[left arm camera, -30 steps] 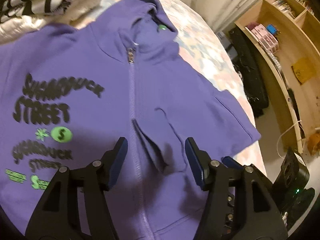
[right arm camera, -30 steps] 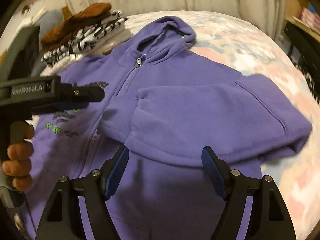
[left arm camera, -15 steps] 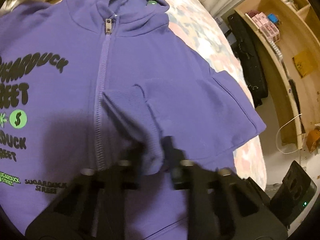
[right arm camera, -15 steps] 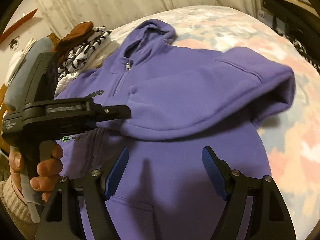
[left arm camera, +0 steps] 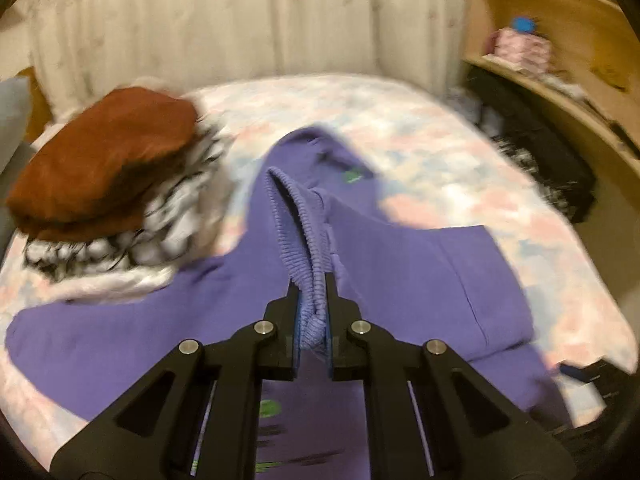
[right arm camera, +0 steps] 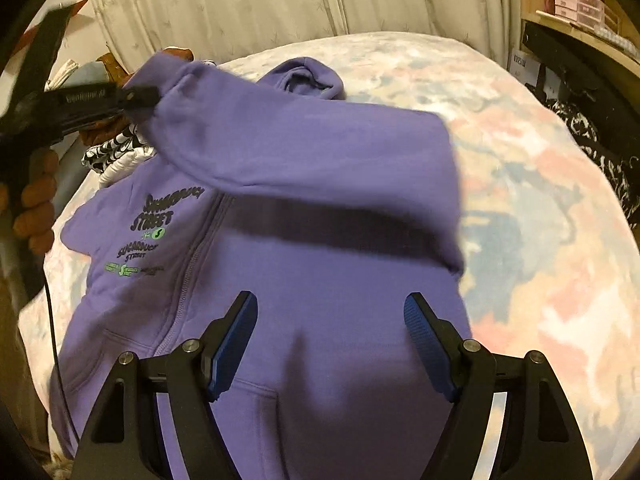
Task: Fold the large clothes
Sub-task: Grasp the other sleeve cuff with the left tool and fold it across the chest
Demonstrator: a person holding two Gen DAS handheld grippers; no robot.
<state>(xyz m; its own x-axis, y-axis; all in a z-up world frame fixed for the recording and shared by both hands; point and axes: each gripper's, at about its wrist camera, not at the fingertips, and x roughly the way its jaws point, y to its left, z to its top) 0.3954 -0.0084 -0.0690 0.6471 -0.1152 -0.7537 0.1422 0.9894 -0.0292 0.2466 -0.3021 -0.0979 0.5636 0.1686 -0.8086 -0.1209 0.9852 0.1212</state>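
Note:
A purple zip hoodie (right arm camera: 320, 288) with black and green lettering lies face up on the bed, hood at the far end. My left gripper (left arm camera: 313, 312) is shut on the ribbed sleeve cuff (left arm camera: 298, 232) and holds the sleeve (right arm camera: 304, 148) lifted across the chest toward the left. In the right wrist view the left gripper (right arm camera: 136, 98) shows at upper left with the cuff in it. My right gripper (right arm camera: 330, 344) is open and empty above the hoodie's lower front.
A pile of folded clothes, brown on top (left arm camera: 108, 152) over a black-and-white piece (left arm camera: 132, 236), lies at the bed's far left. The pastel bedspread (right arm camera: 540, 200) extends right. Wooden shelves (left arm camera: 560, 60) and dark bags (left arm camera: 540, 160) stand right; curtains behind.
My left gripper closed on the sleeve cuff and lifted it up and to the left, pulling the sleeve off the chest. My right gripper stayed open and drew back toward the hem.

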